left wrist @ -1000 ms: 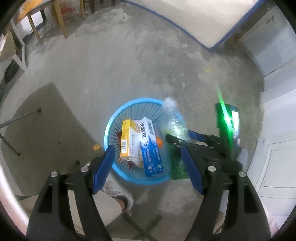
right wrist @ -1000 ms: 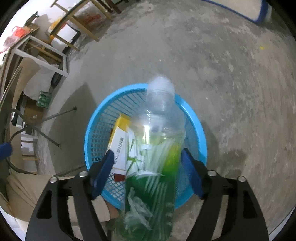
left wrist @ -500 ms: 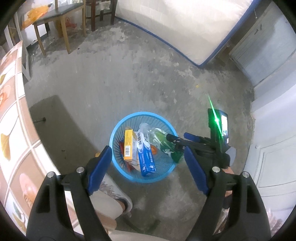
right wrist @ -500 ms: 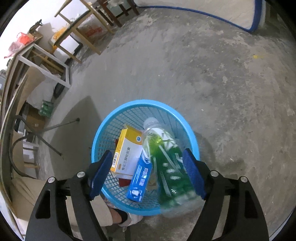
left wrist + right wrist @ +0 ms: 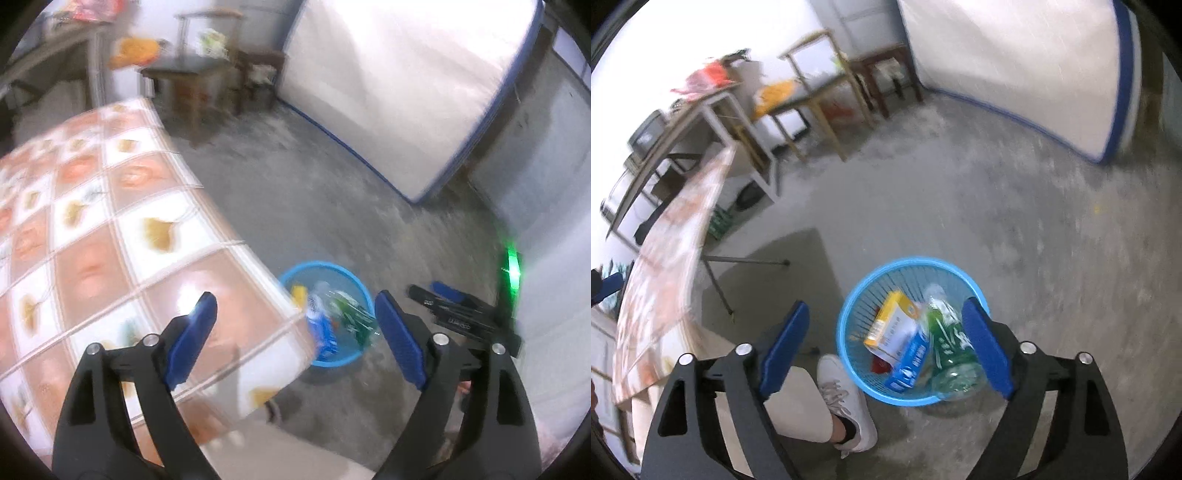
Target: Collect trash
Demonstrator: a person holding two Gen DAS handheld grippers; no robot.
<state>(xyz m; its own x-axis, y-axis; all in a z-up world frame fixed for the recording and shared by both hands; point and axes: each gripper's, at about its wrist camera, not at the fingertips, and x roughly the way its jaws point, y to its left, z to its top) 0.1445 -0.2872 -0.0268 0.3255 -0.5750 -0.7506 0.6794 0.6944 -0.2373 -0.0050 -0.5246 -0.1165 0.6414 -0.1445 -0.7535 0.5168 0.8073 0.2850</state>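
Note:
A blue mesh basket (image 5: 857, 302) (image 5: 354, 282) stands on the concrete floor. In it lie a green plastic bottle (image 5: 947, 338) (image 5: 349, 314), a yellow box (image 5: 892, 321) and a blue carton (image 5: 908, 363) (image 5: 323, 328). My right gripper (image 5: 884, 341) hangs well above the basket, jaws opening, nothing between them. My left gripper (image 5: 293, 332) is high over the corner of the patterned table (image 5: 110, 236), jaws opening and empty. The right gripper's black body (image 5: 465, 321) shows at the right of the left wrist view.
A person's leg and white shoe (image 5: 846, 402) stand just left of the basket. A mattress (image 5: 399, 85) leans on the far wall. Wooden stools and tables (image 5: 820, 92) crowd the back left. A thin metal table leg (image 5: 718, 284) slants near the basket.
The green bottle left my right gripper and dropped into the basket. Both grippers rose and tilted up, so the basket looks smaller and the table came into view.

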